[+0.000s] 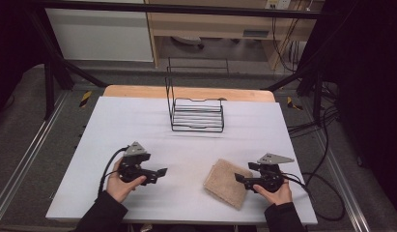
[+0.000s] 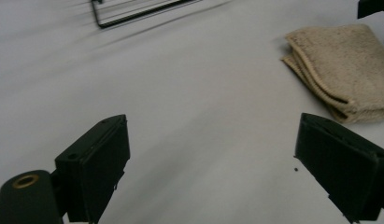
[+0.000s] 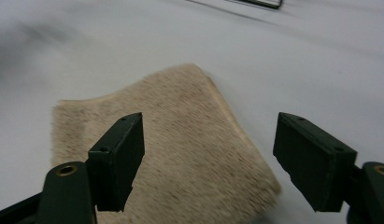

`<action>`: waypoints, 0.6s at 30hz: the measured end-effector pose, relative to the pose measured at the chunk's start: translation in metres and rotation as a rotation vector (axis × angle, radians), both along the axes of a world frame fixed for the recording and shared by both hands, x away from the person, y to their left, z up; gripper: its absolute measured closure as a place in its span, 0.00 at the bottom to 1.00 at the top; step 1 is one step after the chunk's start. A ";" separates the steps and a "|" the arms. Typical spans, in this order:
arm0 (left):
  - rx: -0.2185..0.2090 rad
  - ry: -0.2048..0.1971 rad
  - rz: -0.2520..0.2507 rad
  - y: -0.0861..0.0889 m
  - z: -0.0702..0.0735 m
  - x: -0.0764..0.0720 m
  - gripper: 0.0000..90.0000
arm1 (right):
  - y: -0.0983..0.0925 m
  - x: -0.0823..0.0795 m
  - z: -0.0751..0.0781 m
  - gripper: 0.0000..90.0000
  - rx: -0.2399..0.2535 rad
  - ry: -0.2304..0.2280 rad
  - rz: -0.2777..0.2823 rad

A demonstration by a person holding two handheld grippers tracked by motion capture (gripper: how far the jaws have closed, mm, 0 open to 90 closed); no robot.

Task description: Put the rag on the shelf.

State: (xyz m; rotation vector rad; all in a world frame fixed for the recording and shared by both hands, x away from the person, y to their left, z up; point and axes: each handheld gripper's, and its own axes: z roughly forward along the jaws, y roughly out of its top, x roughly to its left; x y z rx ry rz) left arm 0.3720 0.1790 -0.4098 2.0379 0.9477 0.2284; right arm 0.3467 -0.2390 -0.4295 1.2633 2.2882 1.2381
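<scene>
Right gripper [image 3: 208, 161] spread, folded towel [image 3: 171, 140] beneath

the wire rack [image 2: 138, 11] is blurred and cut off by the top edge.

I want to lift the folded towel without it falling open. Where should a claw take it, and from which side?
Probably at the stacked folded edge of the towel, coming in low from the right claw side: the layers lie flat together there, so one pinch likely catches them all.
</scene>
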 end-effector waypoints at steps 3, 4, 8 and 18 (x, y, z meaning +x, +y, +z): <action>0.007 0.019 -0.048 -0.041 0.004 0.006 0.14 | -0.006 -0.002 -0.003 0.26 -0.006 0.014 -0.047; 0.011 0.021 -0.059 -0.052 0.005 0.007 0.16 | -0.008 -0.002 -0.003 0.26 -0.009 0.019 -0.051; 0.038 0.031 -0.086 -0.089 0.005 0.012 0.21 | -0.013 -0.006 -0.005 0.31 -0.001 0.049 -0.086; 0.123 0.089 -0.131 -0.149 -0.015 0.030 0.35 | -0.023 -0.012 -0.008 0.54 0.014 0.092 -0.120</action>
